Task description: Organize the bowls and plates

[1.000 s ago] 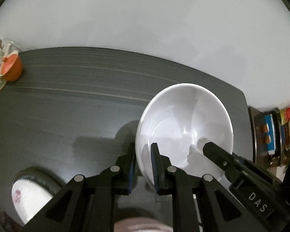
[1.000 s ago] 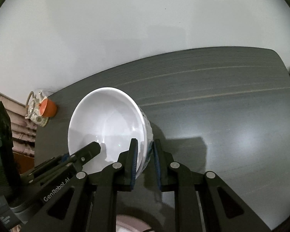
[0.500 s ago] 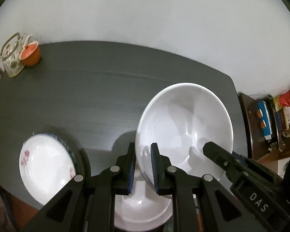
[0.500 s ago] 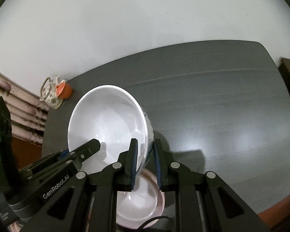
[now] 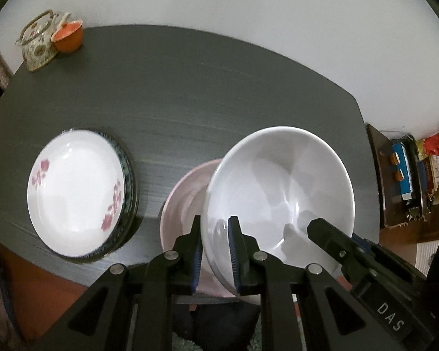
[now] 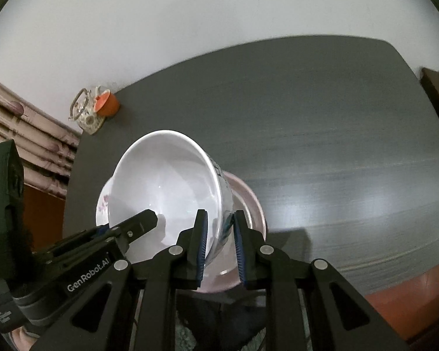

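A large white bowl [image 5: 278,187] is held in the air by both grippers, one on each side of its rim. My left gripper [image 5: 215,248] is shut on its left rim. My right gripper [image 6: 219,242] is shut on its right rim, where the bowl [image 6: 164,187] shows a patterned outside. Below the bowl a pink bowl [image 5: 181,204] sits on the dark table near its front edge; it also shows in the right wrist view [image 6: 248,201]. A white plate with red flowers [image 5: 73,187] lies on a dark-rimmed plate to the left.
A patterned teapot [image 5: 38,44] and an orange cup [image 5: 68,35] stand at the table's [image 5: 219,93] far left corner. A low shelf with boxes [image 5: 406,175] stands beyond the table's right edge. A curtain [image 6: 29,134] hangs left of the table.
Both grippers rose and pulled back with the white bowl. The pink bowl and the flowered plate stack have come into fuller view below.
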A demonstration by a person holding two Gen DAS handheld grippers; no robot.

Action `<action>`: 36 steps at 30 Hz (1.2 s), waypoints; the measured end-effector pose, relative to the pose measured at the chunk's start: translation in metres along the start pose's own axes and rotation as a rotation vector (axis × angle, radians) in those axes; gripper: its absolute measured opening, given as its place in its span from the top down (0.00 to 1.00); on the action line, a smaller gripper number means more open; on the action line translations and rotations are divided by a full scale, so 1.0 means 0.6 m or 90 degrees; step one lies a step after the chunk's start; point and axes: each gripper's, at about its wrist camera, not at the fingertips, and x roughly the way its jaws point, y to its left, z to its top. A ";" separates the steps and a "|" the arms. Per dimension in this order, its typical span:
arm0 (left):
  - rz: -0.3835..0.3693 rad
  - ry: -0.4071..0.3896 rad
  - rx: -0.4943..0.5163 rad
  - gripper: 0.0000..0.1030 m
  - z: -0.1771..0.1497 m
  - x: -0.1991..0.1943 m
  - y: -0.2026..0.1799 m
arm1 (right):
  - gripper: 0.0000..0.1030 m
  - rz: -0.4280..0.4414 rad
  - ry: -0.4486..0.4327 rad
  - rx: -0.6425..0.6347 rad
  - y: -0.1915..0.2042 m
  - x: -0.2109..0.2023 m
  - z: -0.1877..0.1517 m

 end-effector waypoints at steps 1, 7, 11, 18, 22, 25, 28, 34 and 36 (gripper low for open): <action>0.001 0.003 -0.003 0.85 -0.004 0.001 0.002 | 0.83 -0.001 0.003 0.000 -0.003 0.002 -0.004; 0.012 0.018 -0.009 0.85 -0.022 0.020 0.014 | 0.83 -0.006 0.027 0.003 0.001 0.027 -0.025; 0.018 0.029 -0.013 0.85 -0.025 0.033 0.019 | 0.83 -0.010 0.044 0.008 -0.001 0.044 -0.030; 0.024 0.039 -0.012 0.85 -0.023 0.045 0.022 | 0.83 -0.015 0.061 0.015 -0.007 0.059 -0.036; 0.028 0.045 -0.012 0.85 -0.024 0.052 0.020 | 0.83 -0.019 0.066 0.017 -0.007 0.068 -0.035; 0.030 0.049 -0.012 0.85 -0.028 0.054 0.018 | 0.82 -0.021 0.068 0.017 -0.007 0.071 -0.034; 0.032 0.049 -0.011 0.85 -0.029 0.057 0.012 | 0.82 -0.021 0.072 0.020 -0.009 0.075 -0.034; 0.039 0.045 -0.005 0.85 -0.033 0.061 0.007 | 0.81 -0.025 0.075 0.023 -0.009 0.084 -0.038; 0.041 0.044 -0.003 0.85 -0.034 0.063 0.007 | 0.81 -0.026 0.074 0.022 -0.009 0.085 -0.038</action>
